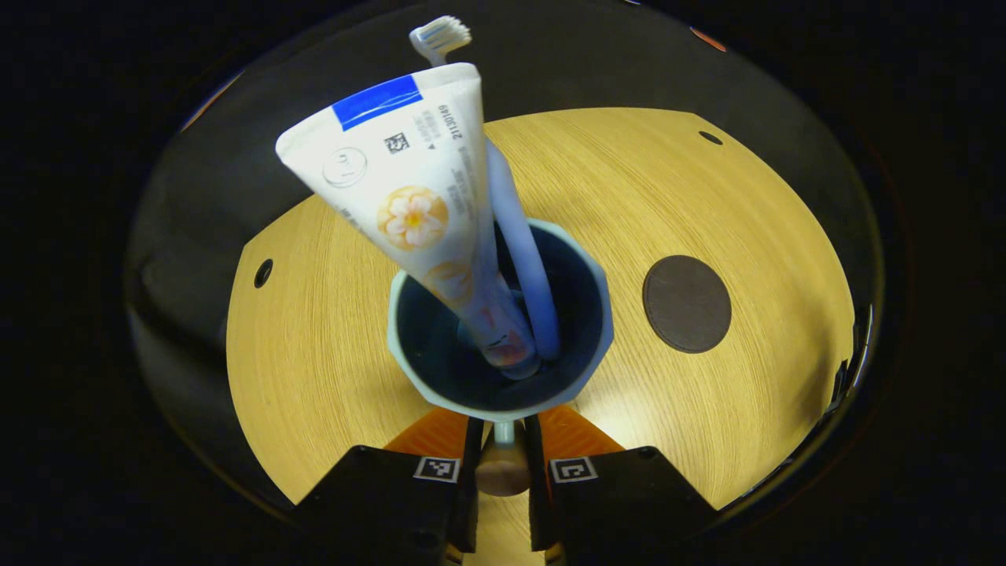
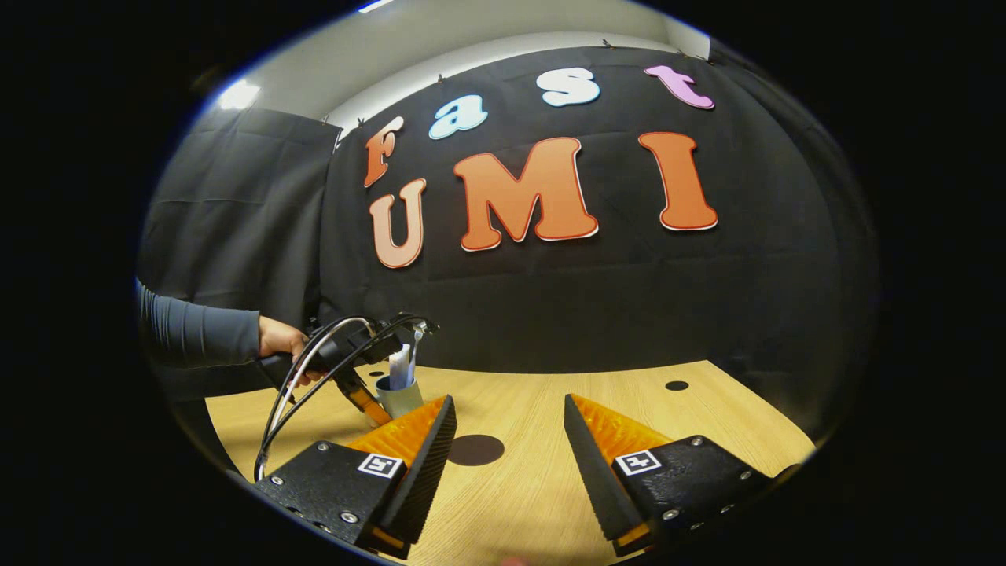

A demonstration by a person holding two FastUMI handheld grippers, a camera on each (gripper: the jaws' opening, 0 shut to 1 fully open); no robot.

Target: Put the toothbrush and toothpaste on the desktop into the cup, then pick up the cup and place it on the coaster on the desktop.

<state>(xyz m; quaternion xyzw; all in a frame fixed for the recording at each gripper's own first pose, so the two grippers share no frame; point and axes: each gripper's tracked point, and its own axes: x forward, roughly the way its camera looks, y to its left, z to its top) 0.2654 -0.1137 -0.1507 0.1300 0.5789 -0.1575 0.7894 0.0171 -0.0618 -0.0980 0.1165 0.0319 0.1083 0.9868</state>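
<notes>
Black cable holes [image 2: 676, 385] in wooden desktop [image 2: 519, 487]

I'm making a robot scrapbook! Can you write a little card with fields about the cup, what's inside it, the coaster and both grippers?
cup: blue cup, on the wooden desktop, not on the coaster
inside cup: toothpaste and toothbrush, both leaning
coaster: dark round coaster, bare, beside the cup
left gripper: left gripper shut on the cup's handle
right gripper: right gripper open, holding nothing

In the left gripper view we look steeply down, close over the cup [image 1: 500, 330]. In the right gripper view we look level across the desktop [image 2: 542, 479], farther off; both views share cup and coaster [image 2: 475, 450].
</notes>
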